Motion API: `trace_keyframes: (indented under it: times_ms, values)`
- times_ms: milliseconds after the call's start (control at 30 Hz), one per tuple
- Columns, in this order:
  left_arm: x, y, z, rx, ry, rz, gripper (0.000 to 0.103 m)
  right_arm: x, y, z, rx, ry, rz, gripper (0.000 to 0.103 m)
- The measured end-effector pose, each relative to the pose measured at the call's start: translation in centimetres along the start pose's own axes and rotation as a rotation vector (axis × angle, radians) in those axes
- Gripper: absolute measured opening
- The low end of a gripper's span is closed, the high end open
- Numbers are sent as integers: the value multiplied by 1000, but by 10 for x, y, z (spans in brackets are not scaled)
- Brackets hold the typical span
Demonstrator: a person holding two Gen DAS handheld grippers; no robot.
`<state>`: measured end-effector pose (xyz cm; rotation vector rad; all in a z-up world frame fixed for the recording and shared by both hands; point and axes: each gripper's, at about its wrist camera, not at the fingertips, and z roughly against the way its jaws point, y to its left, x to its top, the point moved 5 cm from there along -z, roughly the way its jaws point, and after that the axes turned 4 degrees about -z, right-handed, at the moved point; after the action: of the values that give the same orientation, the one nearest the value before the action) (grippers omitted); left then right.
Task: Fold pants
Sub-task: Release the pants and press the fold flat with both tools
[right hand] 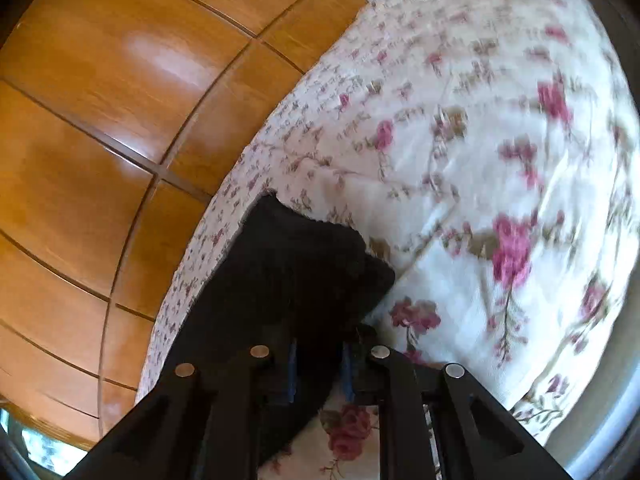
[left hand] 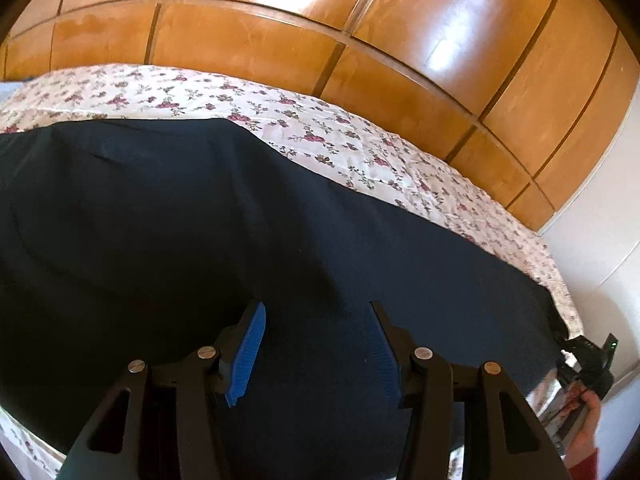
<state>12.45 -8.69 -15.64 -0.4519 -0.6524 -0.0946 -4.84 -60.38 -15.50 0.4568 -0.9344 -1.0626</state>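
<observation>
Dark navy pants (left hand: 240, 220) lie spread flat on a floral bedspread (left hand: 360, 152). My left gripper (left hand: 316, 316) hovers just above the middle of the fabric, its blue-padded jaws wide apart and empty. In the right wrist view my right gripper (right hand: 320, 364) is shut on an end of the pants (right hand: 296, 264), the dark cloth bunched between the blue pads and lifted off the bedspread (right hand: 480, 140). The right gripper and the hand holding it also show at the far right of the left wrist view (left hand: 588, 364), at the pants' edge.
A glossy wooden wardrobe (left hand: 320, 20) stands close behind the bed and also fills the left of the right wrist view (right hand: 100, 120). A white wall (left hand: 600, 240) is at the right of the bed.
</observation>
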Motion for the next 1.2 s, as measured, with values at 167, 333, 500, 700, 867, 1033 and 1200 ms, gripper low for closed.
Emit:
trace_keyframes:
  times_ms: [167, 333, 500, 700, 867, 1033, 1200]
  values:
    - [30, 20, 10, -15, -40, 72, 52, 4, 17, 27, -83, -89, 78, 36]
    - [71, 49, 6, 42, -76, 102, 52, -8, 69, 59, 4, -180, 272, 37]
    - [87, 97, -9, 163, -68, 110, 52, -82, 165, 29, 220, 70, 597, 42]
    - [58, 126, -5, 94, -141, 71, 53, -184, 251, -21, 408, 338, 807, 42]
    - [57, 127, -3, 65, -166, 81, 53, -263, 312, -70, 489, 549, 871, 42]
    - [56, 133, 0, -4, -202, 125, 53, -309, 360, -144, 494, 716, 767, 42]
    - [54, 133, 2, -15, -222, 127, 53, -349, 387, -205, 452, 901, 724, 42]
